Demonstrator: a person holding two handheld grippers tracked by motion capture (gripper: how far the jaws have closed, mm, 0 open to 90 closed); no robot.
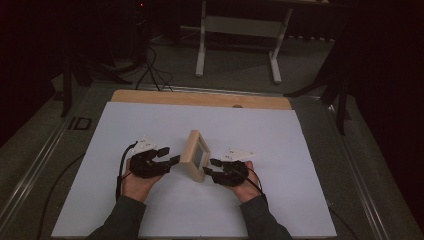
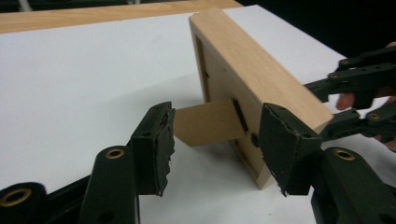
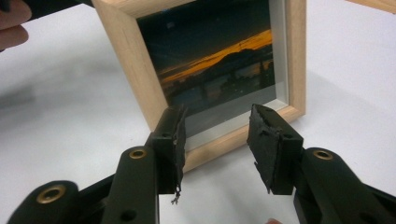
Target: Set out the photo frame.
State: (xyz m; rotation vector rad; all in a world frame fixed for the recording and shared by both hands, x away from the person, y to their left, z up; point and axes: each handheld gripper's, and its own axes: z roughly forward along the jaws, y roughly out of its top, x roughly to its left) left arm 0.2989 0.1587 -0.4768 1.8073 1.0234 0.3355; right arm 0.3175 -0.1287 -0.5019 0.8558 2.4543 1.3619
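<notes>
A small light-wood picture frame stands upright on the white sheet, between my two grippers. Its glass front holds a sunset photo and faces my right gripper. In the right gripper view that gripper is open just before the frame's lower rail, not pressing on it. My left gripper is behind the frame. In the left gripper view its jaws stand open on either side of the frame's back stand flap, clear of it. The right gripper shows beyond the frame.
The white sheet covers a wooden tabletop whose bare strip runs along the far edge. Beyond it stand a white table base and floor cables. Dark stands flank the table on both sides.
</notes>
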